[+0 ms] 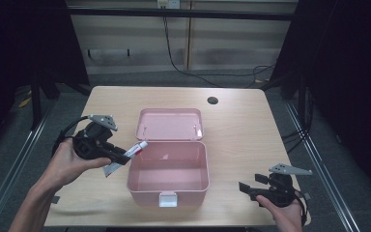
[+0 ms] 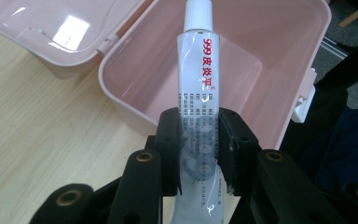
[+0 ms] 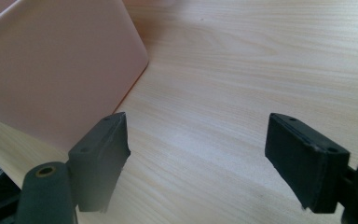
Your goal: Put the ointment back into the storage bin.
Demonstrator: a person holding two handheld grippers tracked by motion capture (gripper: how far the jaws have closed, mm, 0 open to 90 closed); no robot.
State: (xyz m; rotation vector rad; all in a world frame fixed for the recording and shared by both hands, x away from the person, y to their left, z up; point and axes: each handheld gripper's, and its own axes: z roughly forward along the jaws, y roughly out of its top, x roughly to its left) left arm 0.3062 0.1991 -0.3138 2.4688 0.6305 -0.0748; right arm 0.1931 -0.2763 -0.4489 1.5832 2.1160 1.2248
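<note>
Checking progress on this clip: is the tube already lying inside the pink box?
No, the tube is clamped in the left gripper, above the rim of the pink box.

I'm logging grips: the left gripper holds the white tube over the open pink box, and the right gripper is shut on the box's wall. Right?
Not quite: the right gripper has its jaws open with bare table between them, beside the pink box, as the right gripper view shows.

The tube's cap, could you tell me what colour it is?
White, on the tube cap; clearest in the left gripper view.
</note>
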